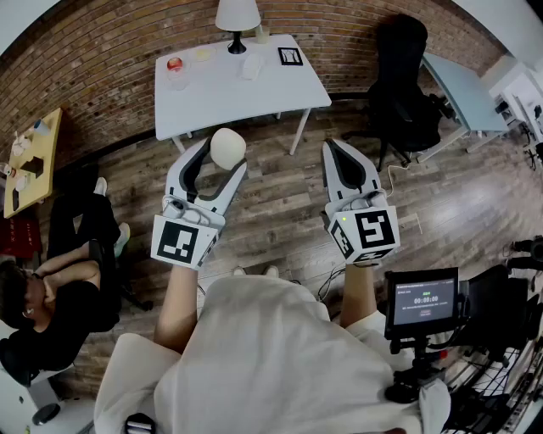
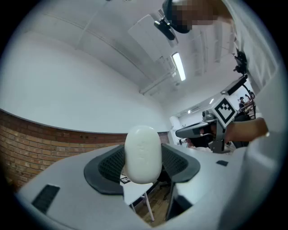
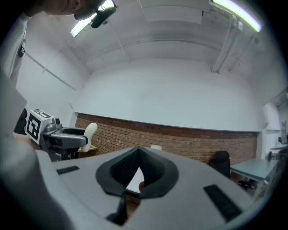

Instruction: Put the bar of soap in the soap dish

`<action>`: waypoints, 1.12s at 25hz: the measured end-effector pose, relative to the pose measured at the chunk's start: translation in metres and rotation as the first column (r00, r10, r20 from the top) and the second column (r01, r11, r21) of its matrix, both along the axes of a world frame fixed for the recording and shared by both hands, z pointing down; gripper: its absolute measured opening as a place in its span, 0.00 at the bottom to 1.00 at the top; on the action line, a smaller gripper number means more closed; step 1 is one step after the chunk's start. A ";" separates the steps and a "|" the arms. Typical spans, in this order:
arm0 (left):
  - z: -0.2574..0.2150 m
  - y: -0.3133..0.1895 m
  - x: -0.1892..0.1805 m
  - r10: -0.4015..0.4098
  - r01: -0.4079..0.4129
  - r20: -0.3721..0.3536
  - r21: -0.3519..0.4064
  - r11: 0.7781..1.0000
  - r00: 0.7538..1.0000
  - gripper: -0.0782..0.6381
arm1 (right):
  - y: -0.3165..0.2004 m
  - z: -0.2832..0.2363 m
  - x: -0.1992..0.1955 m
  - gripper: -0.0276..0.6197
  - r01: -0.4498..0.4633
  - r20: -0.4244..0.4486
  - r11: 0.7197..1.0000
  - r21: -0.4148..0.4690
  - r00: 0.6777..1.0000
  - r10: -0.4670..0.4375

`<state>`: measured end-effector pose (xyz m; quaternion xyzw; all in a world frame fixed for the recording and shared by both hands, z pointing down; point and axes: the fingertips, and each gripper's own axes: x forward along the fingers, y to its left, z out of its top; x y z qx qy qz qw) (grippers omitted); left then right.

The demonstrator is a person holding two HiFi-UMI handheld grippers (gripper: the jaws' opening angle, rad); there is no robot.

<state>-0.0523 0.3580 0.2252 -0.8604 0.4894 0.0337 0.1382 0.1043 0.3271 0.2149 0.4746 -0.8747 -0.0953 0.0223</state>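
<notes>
The white oval bar of soap (image 1: 227, 148) stands upright between the pads of my left gripper (image 1: 225, 159), which is shut on it. In the left gripper view the soap (image 2: 143, 155) fills the gap between the jaws of that gripper (image 2: 143, 167). My right gripper (image 1: 331, 147) is held level beside it, shut, with its tips together and nothing in them; in its own view the right gripper (image 3: 137, 157) shows closed jaws. Both hang above the wooden floor, short of the white table (image 1: 221, 93). A small white dish-like item (image 1: 252, 66) lies on that table.
The table also bears a lamp (image 1: 237, 17), a cup with something red (image 1: 175, 64), a pale plate (image 1: 203, 55) and a marker card (image 1: 290, 56). A black office chair (image 1: 399, 93) stands at the right, a seated person (image 1: 59, 288) at the left, a tripod screen (image 1: 422, 303) near right.
</notes>
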 end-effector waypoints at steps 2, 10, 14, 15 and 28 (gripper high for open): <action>0.001 0.003 0.002 0.002 -0.002 -0.003 0.000 1.000 1.000 0.47 | 0.003 0.002 0.000 0.05 0.008 -0.002 1.000 -0.001 1.000 -0.008; 0.006 0.002 0.011 -0.007 0.006 -0.004 -0.014 1.000 1.000 0.47 | 0.000 0.005 0.013 0.05 0.003 0.009 1.000 -0.004 1.000 -0.003; 0.015 0.008 0.012 -0.036 0.036 0.012 -0.015 0.999 0.999 0.47 | 0.006 0.009 0.011 0.05 0.034 0.030 0.999 0.015 0.999 -0.035; 0.015 0.007 0.014 -0.042 0.042 0.012 -0.019 0.999 0.999 0.47 | 0.005 0.008 0.012 0.05 0.042 0.032 0.999 0.017 0.999 -0.042; 0.022 -0.001 0.040 -0.098 0.098 -0.002 -0.059 0.993 0.995 0.47 | -0.018 0.020 0.032 0.05 0.106 0.040 0.992 -0.062 0.994 -0.104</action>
